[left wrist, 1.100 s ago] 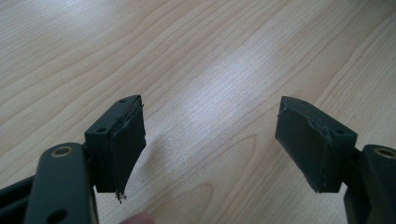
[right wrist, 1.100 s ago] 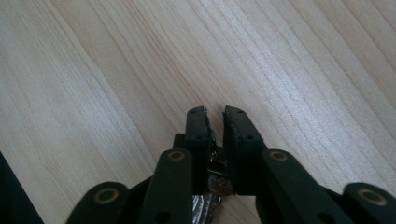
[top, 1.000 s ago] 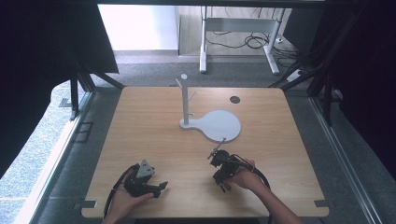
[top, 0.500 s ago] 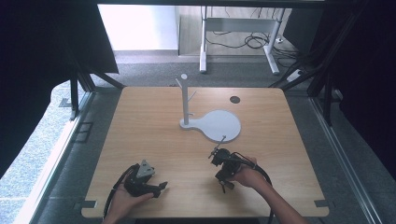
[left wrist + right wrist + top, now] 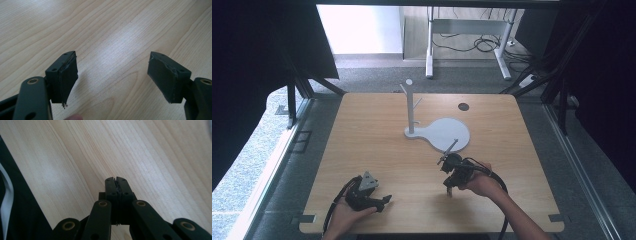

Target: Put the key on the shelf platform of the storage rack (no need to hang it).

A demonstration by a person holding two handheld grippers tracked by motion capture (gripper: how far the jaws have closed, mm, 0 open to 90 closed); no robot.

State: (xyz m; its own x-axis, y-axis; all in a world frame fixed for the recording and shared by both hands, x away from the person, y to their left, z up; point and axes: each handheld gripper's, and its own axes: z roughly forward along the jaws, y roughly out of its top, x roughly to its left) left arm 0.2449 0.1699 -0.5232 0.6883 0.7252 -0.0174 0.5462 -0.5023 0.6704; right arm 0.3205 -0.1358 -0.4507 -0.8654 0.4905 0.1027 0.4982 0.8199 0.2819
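My left gripper (image 5: 383, 200) rests low over the wooden table (image 5: 362, 140) near its front left, held in a hand. In the left gripper view its jaws (image 5: 112, 75) stand wide open over bare wood with nothing between them. My right gripper (image 5: 449, 190) is held a little above the table at the front, right of centre, tips pointing down toward the near edge. In the right gripper view its jaws (image 5: 116, 181) are pressed together with nothing between the pads.
A white peg stand (image 5: 410, 107) rises from a white round base (image 5: 447, 132) past the table's middle. A dark round hole (image 5: 463, 106) lies at the far right. The right gripper view shows the table's edge and dark floor (image 5: 17, 215) on its left.
The right hand has lifted its gripper a little off the table. The left hand and its gripper have stayed where they were.
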